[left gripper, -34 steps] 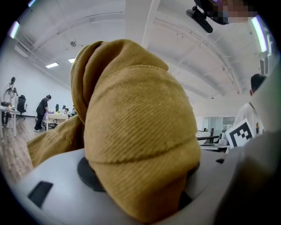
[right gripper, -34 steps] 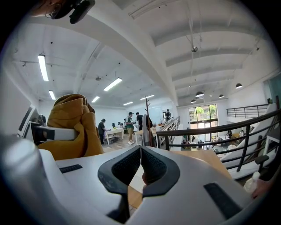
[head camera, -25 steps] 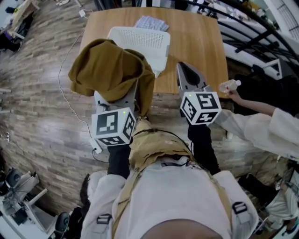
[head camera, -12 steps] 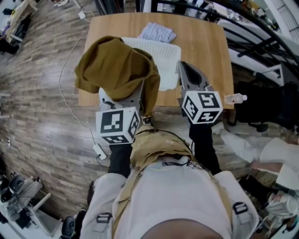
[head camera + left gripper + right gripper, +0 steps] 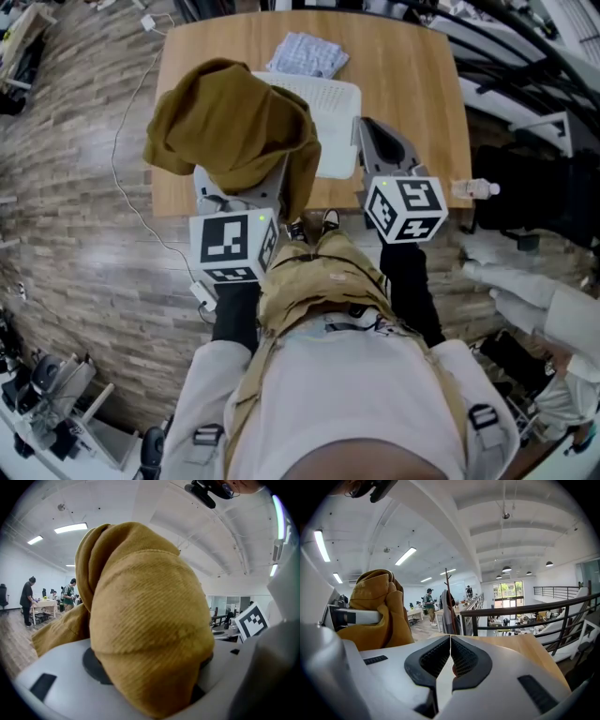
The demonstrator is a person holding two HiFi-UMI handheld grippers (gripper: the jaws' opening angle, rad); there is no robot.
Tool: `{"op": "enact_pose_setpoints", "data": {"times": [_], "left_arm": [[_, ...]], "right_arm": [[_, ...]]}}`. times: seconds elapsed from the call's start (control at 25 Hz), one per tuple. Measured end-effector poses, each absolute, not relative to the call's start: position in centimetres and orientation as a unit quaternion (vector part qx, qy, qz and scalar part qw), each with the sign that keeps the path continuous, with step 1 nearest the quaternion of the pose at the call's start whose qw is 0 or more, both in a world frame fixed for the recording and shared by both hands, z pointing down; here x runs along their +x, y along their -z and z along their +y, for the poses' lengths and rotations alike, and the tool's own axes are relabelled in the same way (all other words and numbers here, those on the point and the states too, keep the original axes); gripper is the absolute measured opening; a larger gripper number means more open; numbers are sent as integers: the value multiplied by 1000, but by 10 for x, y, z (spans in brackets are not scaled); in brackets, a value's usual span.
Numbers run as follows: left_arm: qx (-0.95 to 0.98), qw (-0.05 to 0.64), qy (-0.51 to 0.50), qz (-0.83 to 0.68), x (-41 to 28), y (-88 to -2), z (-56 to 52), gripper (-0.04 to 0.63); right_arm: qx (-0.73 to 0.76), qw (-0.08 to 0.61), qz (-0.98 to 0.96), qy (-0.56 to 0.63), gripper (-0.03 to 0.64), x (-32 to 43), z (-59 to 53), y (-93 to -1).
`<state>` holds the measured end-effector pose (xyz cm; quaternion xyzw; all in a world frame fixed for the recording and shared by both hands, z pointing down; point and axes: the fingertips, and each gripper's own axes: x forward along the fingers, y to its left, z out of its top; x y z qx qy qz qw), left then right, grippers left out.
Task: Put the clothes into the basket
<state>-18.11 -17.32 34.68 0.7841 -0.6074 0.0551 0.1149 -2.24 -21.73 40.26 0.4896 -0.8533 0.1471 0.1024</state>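
My left tongs stood wide, clamped on a thick bunch of the brown garment, which filled the gap between the jaws and draped over them. Seen from my head, the garment hung at about 11 o'clock from me, over the near left part of the wooden table, its right side overlapping the left edge of the white basket. The basket sat on the table at 12 o'clock, with a folded patterned cloth lying just beyond it, touching its far rim. My right tongs pointed toward 1 o'clock, beside the basket's right edge, their jaws pressed together at the tips with nothing between them. At 3 o'clock a small bottle lay near the table's corner, and another person's pale sleeve reached in at 4 o'clock.
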Motion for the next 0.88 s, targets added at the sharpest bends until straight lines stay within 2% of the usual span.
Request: {"op": "enact_pose_setpoints", "data": {"times": [0.44,0.88], "left_arm": [[790,72,-193,-577,-181,-380,-200,325],[814,38,-319,-484,-180,-428,-227,325]], "right_arm": [[469,113,-857,-180,21,-11,-245,-428],[462,155,-848,-206,21,-13,-264,-460]]}}
